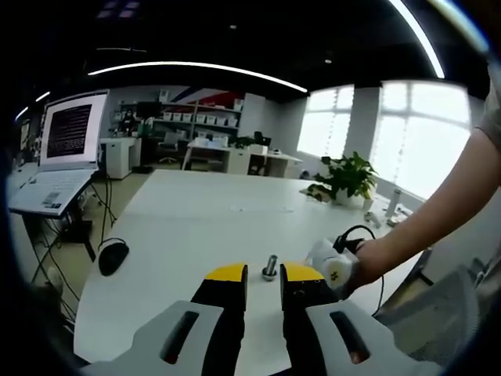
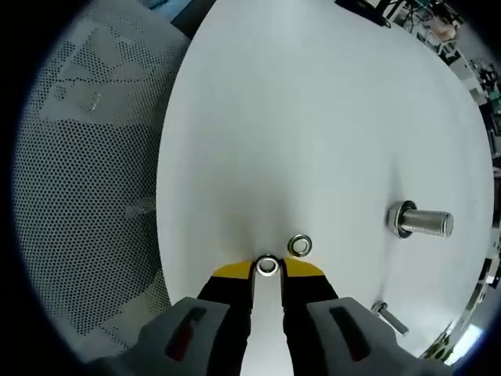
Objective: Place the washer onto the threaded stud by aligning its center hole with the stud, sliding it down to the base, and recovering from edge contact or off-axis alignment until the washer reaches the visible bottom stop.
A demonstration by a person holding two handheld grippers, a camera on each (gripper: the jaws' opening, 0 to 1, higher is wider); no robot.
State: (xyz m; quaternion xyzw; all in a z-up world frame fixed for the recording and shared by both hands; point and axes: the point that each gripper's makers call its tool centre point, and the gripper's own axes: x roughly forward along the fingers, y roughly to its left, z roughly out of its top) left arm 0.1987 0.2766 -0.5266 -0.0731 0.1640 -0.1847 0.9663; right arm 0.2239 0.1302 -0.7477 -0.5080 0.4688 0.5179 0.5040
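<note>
The white table [image 2: 313, 117] spreads ahead of the right gripper [image 2: 267, 268], whose jaws are pinched on a small metal washer [image 2: 267, 265] at their yellow tips, seemingly still at the table surface. The main risk, as I judge it, is the hold: the washer sits at the very ends of the jaws, so it could tip or slip out when lifted, and a tilted washer would catch its edge on the threads rather than drop over them. A second washer [image 2: 299, 246] lies loose just ahead and to the right of the tips and could be nudged. The threaded stud [image 2: 420, 222], well off to the right of that gripper, is a bright bolt with a washer already at its base. In the left gripper view the stud [image 1: 270, 267] stands upright just ahead of the left gripper [image 1: 264, 276], whose jaws are spread with nothing between them.
</note>
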